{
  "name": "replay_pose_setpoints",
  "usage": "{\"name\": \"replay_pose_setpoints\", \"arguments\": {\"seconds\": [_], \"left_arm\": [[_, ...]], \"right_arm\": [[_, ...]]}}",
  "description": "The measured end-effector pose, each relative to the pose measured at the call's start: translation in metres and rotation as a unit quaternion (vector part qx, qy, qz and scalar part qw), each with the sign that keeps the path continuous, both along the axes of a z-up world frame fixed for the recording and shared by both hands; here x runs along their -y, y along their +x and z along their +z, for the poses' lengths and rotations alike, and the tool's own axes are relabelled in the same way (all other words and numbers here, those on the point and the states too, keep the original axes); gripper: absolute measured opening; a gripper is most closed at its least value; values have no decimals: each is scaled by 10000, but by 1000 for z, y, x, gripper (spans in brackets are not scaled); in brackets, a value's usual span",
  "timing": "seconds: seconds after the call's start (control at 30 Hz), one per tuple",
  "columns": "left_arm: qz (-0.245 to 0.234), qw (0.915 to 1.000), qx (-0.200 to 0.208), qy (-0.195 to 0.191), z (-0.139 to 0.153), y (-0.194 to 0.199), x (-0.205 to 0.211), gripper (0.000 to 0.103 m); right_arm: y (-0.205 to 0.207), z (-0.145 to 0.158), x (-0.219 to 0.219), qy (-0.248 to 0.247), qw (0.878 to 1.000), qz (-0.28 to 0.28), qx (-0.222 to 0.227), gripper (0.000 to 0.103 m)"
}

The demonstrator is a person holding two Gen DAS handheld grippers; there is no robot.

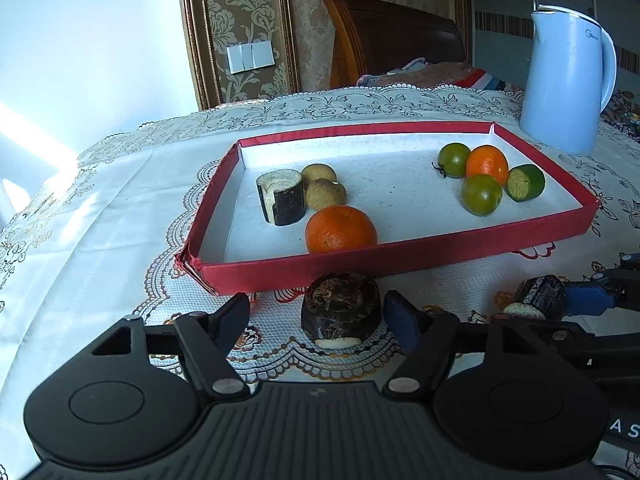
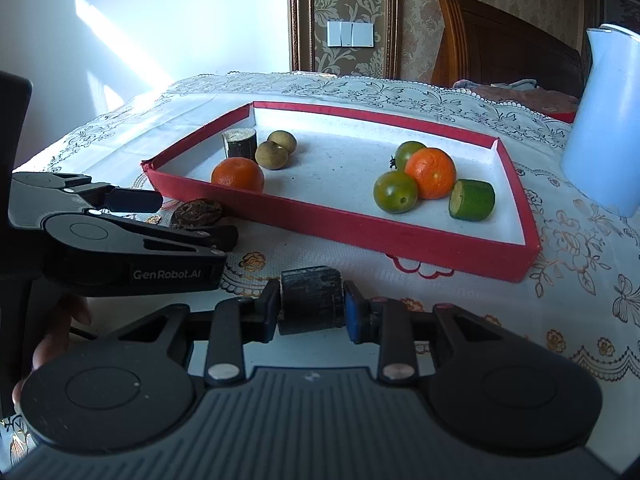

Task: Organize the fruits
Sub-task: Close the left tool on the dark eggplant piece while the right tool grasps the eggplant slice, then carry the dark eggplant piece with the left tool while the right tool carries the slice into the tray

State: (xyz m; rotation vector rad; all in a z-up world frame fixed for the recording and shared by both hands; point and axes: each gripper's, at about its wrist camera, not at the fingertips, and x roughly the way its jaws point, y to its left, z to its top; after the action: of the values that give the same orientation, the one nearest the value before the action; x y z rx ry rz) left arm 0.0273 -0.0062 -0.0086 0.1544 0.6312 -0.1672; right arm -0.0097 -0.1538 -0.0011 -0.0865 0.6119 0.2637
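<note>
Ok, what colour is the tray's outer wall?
Red, with a white inside. The tray shows best in the right wrist view.

Both tools were matte black plastic. The left gripper (image 1: 316, 320) had a ribbed dark-grey centre plate flanked by two round housings with raised discs, and silver rivets at its linkage pivots. The right gripper (image 2: 312, 308) matched it, with blue pads (image 2: 354, 312) on its fingers. White "GenRobot.AI" lettering marked the left tool's side. Bare skin of a hand (image 2: 52, 344) showed at the left edge.
</note>
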Motion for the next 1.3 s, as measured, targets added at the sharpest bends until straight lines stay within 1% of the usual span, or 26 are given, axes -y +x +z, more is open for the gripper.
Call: {"name": "replay_pose_setpoints", "arguments": {"seconds": [0.03, 0.07, 0.1, 0.2, 0.23, 0.3, 0.6, 1.07, 1.17, 1.3], "left_arm": [[-18, 10000, 0, -6, 0, 0, 0, 67], [-53, 10000, 2, -15, 0, -1, 1, 62], [-84, 10000, 7, -31, 0, -2, 1, 53], [-210, 9998, 37, -31, 0, -5, 4, 39], [-229, 9997, 64, -1, 0, -6, 6, 38], [-221, 9997, 103, 59, 0, -7, 7, 38], [-196, 9997, 106, 37, 0, -6, 6, 38], [-380, 9992, 133, 68, 0, -10, 10, 39], [-504, 9984, 248, 59, 3, -15, 12, 39], [-595, 9973, 430, 3, 8, -21, 14, 39]], "right_arm": [[0, 0, 0, 10, 10000, -5, -3, 30], [0, 0, 1, 31, 10000, -12, -11, 30], [1, 0, 2, 43, 10000, -34, -16, 30], [2, 0, 3, 71, 9999, -83, -23, 30], [2, 0, 3, 76, 9999, -93, -18, 30], [2, 0, 4, 85, 9999, -113, -5, 30], [1, -1, 5, 121, 9998, -129, 33, 30], [-3, 3, 7, 147, 9996, -167, 154, 30], [-6, 6, 10, 181, 9994, -200, 239, 30], [-14, 12, 15, 195, 9984, -267, 458, 30]]}}
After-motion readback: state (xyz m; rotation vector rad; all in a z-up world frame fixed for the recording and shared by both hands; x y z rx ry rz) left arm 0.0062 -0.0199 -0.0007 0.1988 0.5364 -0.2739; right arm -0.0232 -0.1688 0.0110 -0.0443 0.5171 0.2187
